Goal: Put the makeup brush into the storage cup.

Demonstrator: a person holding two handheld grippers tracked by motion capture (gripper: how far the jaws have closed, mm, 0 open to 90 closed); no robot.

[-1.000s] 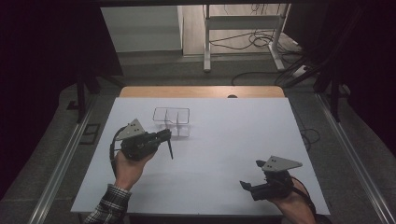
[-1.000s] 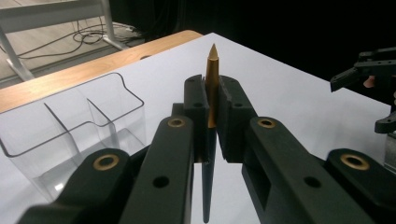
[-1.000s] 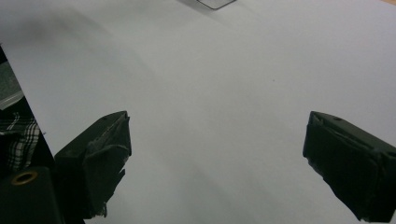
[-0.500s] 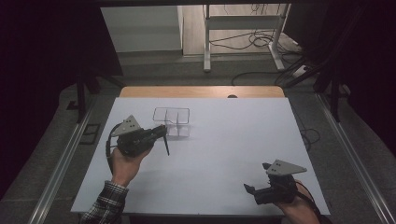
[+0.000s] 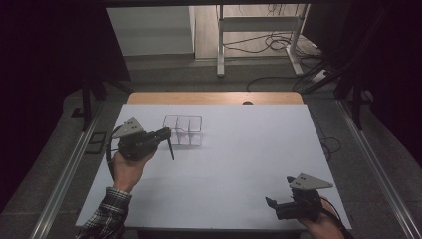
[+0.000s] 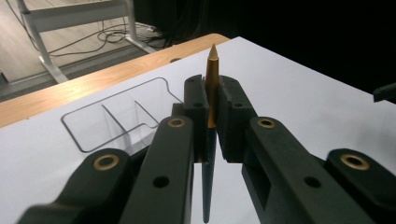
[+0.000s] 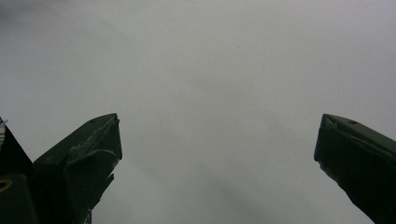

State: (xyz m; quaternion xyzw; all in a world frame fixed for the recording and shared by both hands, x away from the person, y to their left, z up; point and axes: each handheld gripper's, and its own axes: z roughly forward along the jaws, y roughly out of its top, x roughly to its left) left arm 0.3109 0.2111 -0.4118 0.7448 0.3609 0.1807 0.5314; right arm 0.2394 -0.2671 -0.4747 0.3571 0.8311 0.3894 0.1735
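Note:
My left gripper [image 5: 165,132] hovers over the left part of the white table [image 5: 249,149], shut on a dark pen [image 5: 170,148] that hangs down from its jaws. In the left gripper view the pen [image 6: 212,70] stands upright between the pads, gold tip up, with the left gripper [image 6: 212,91] clamped on its gold part. A clear divided tray [image 5: 183,129] sits just beyond it, also seen as the clear tray [image 6: 74,135] ahead. My right gripper [image 5: 271,203] rests near the front right corner. Its jaws have just been opening and the right gripper [image 7: 217,140] stands open, nothing between.
A wooden strip [image 5: 214,97] edges the table's far side. Behind it stand a white metal frame [image 5: 259,30] and cables on the floor. Metal rails [image 5: 69,169] run along both sides of the table.
My left hand has carried the pen leftward and slightly away from the front edge. The right gripper has shifted a little toward the near edge and its jaws have spread wider.

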